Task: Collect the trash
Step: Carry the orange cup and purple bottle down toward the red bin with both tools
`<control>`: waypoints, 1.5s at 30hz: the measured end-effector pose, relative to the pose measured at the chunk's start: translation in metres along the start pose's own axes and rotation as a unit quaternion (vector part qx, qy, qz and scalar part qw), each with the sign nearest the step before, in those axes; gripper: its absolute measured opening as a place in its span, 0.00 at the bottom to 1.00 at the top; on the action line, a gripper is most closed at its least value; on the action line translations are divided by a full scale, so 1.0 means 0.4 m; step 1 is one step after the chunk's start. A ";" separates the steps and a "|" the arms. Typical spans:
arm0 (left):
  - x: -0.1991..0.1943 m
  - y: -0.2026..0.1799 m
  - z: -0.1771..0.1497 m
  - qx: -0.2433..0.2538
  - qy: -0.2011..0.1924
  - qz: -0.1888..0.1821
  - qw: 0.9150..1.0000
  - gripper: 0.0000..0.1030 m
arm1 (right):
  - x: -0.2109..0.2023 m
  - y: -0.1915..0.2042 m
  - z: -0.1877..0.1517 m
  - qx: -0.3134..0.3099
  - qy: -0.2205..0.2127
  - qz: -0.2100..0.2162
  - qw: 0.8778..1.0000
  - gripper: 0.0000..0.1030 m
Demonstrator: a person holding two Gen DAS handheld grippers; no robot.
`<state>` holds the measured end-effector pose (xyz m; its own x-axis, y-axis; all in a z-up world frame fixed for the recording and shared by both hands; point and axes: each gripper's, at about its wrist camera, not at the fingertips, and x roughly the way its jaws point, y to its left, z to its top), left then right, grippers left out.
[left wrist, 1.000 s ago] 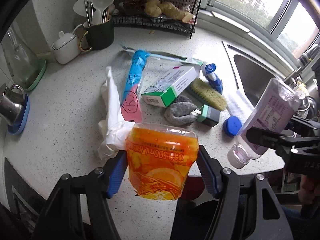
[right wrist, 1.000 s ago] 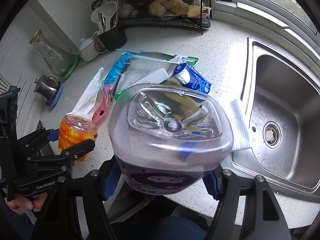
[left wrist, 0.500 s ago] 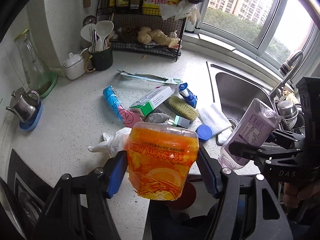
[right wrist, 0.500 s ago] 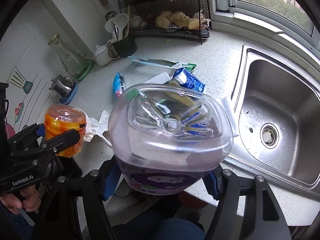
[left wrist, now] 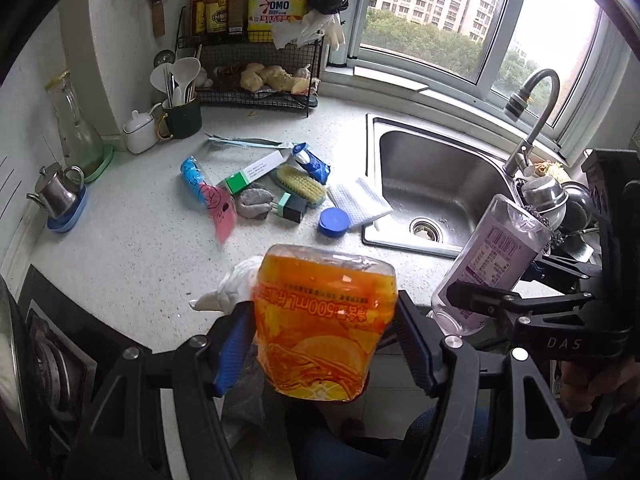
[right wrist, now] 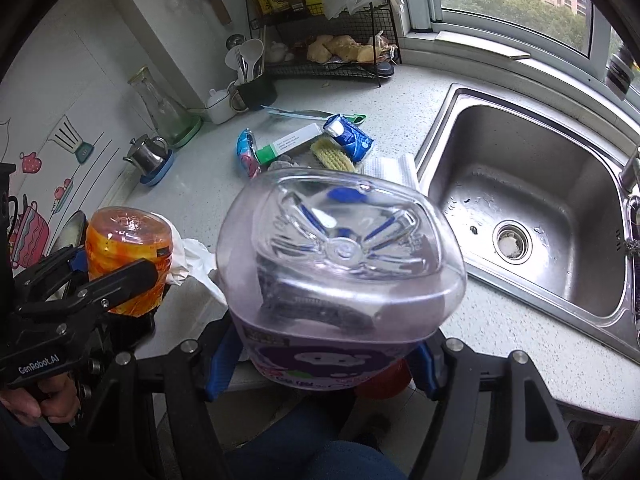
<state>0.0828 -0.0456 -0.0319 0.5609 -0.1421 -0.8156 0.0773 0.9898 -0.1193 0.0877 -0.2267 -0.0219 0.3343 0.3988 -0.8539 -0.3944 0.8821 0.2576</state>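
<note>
The orange bottle [left wrist: 325, 322] is sitting clamped between the blue pads of the left tool [left wrist: 326, 344], base pointing away from the camera, held in the air over the near edge of the surface [left wrist: 132, 248]; the jaws are closed tight against its sides. In the right wrist view the same bottle [right wrist: 128, 258] is showing at the left, gripped by that tool [right wrist: 100, 280]. The purple-labelled clear bottle [right wrist: 340, 276] is filling the middle of the right wrist view, its moulded base facing the camera, and the right tool [right wrist: 332, 354] is squeezing it from both sides. From the left wrist view this bottle [left wrist: 490, 258] is tilting, neck down, in the right tool [left wrist: 480, 304], hanging near the front corner of the sink [left wrist: 436, 184]. A crumpled white plastic bag [left wrist: 236, 284] is lying at the surface edge just behind the orange bottle. Farther back, more litter is lying clustered: a blue round lid [left wrist: 334, 221], a white folded cloth [left wrist: 360, 200] touching the sink rim, a scrubbing brush [left wrist: 298, 184], a green-and-white box [left wrist: 256, 172], a blue wrapper [left wrist: 192, 176], a pink wrapper [left wrist: 220, 208] and a grey rag [left wrist: 254, 205]. A small metal pot [left wrist: 58, 192] is standing on a blue coaster at the far left.
</note>
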 end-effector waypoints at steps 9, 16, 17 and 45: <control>-0.016 -0.121 -0.099 0.015 0.031 -0.026 0.999 0.62 | -0.039 -0.040 -0.113 0.031 0.015 0.000 0.999 0.66; 0.051 -0.166 -0.147 0.035 0.071 -0.051 0.996 0.62 | -0.010 -0.075 -0.170 0.069 0.041 -0.016 0.997 0.66; 0.067 -0.168 -0.156 0.033 0.080 -0.055 0.995 0.62 | -0.001 -0.080 -0.176 0.073 0.044 -0.022 0.996 0.66; 0.923 -0.110 -0.580 0.033 0.195 -0.091 0.976 0.62 | 0.790 -0.374 -0.461 0.102 0.164 -0.052 0.980 0.66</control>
<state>0.0953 -0.1424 -0.4593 0.1783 -0.2935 -0.9392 0.2066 0.9444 -0.2558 0.0948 -0.2789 -0.4137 0.0577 0.2317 -0.9711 -0.1815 0.9589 0.2180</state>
